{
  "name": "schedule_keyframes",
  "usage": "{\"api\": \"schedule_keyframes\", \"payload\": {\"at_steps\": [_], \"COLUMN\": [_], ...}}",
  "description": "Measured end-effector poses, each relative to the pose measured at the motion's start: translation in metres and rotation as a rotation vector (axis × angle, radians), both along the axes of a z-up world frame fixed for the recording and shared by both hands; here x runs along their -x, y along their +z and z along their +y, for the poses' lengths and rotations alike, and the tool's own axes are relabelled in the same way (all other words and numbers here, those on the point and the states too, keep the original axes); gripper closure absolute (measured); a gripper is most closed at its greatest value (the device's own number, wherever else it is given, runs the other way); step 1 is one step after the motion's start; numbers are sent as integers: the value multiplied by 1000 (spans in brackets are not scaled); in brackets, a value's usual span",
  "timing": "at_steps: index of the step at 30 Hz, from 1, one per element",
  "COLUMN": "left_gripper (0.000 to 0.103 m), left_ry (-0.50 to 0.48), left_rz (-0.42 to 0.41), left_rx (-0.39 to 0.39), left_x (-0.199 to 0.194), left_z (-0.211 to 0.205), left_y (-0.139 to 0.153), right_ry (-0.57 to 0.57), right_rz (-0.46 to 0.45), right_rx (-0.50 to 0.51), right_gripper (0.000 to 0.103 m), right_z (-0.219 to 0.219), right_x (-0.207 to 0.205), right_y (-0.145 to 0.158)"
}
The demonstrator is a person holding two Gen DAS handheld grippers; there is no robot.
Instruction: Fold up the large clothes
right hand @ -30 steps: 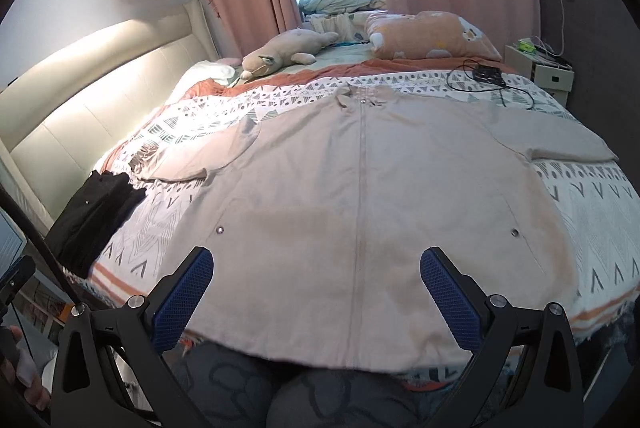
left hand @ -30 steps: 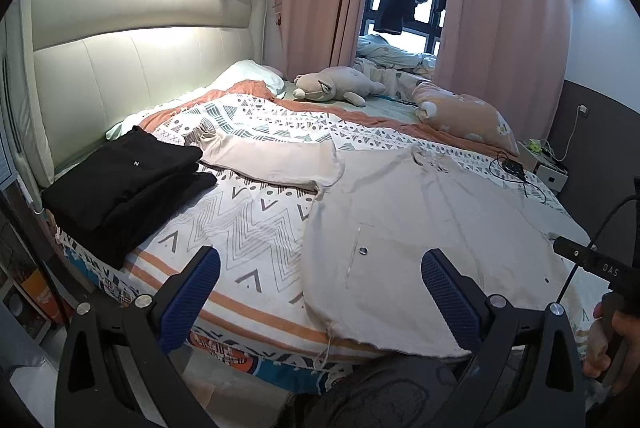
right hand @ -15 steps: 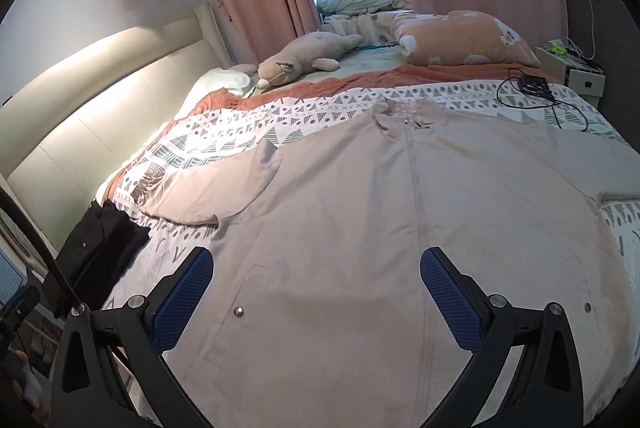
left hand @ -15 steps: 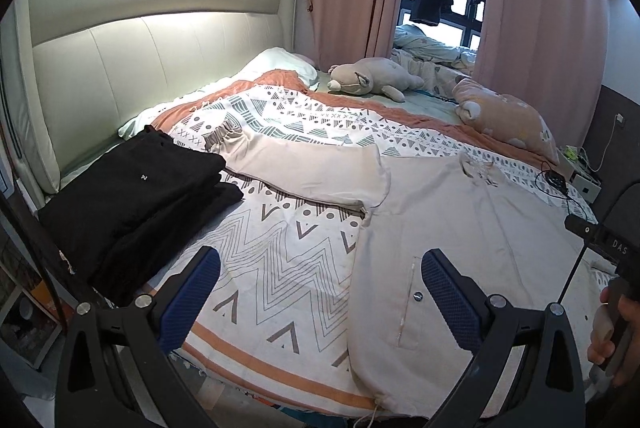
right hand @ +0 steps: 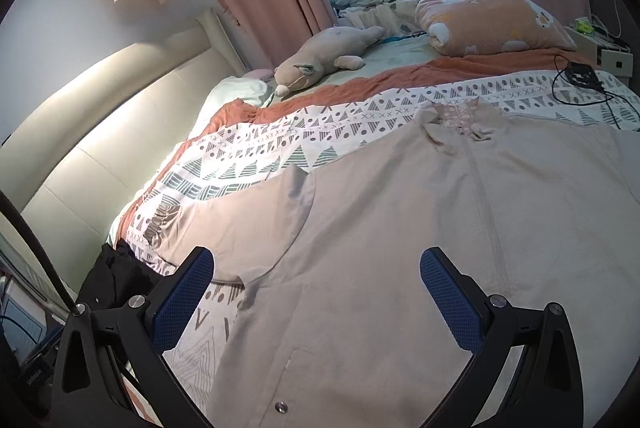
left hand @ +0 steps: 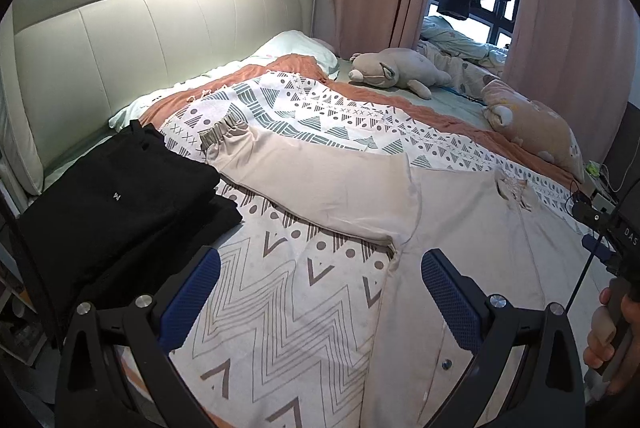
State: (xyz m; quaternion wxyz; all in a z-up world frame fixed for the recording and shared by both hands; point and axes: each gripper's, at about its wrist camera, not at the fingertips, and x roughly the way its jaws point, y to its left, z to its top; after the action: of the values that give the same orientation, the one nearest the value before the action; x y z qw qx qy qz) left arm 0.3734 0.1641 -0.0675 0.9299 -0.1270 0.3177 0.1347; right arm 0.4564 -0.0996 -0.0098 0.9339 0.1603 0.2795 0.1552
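With my left tongs point(left hand: 316, 286) and right tongs point(right hand: 316, 286) both spread wide and empty above the beige jacket point(right hand: 400, 248) lying flat, front up, on the bed point(left hand: 280, 308), the fold is not yet begun; next, grip the sleeve point(left hand: 304, 184) stretching toward 10 o'clock.

Beige jacket point(right hand: 400, 248) (geometric-print bedspread point(left hand: 280, 308))
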Motion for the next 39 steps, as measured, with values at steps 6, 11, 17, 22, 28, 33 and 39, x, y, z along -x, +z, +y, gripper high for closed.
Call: {"api": "schedule_keyframes", "payload": {"at_steps": [6, 11, 17, 22, 28, 33, 39], "left_gripper": [6, 21, 28, 29, 51, 61, 101], "left_ry": [-8, -1, 22, 75, 159, 185, 157], "left_rz": [37, 98, 178, 258, 320, 320, 279], "left_rx": [-22, 13, 32, 50, 92, 134, 83], "left_x": [-55, -103, -147, -178, -202, -211, -213], "left_z": [15, 33, 50, 65, 90, 108, 103], "left_y": [-18, -50, -84, -114, -147, -162, -144], "right_ry": [6, 14, -6, -6, -15, -9, 16], "right_rz": [28, 143, 213, 238, 238, 246, 242], "right_rx": [2, -43, -72, -73, -88, -102, -112], "right_gripper": [17, 35, 35, 35, 35, 35, 35], "right_z": [6, -6, -14, -2, -6, -6, 0], "right_x": [-42, -68, -88, -98, -97, -100, -101], "right_y": [-33, -73, -83, -79, -81, -85, -86]}}
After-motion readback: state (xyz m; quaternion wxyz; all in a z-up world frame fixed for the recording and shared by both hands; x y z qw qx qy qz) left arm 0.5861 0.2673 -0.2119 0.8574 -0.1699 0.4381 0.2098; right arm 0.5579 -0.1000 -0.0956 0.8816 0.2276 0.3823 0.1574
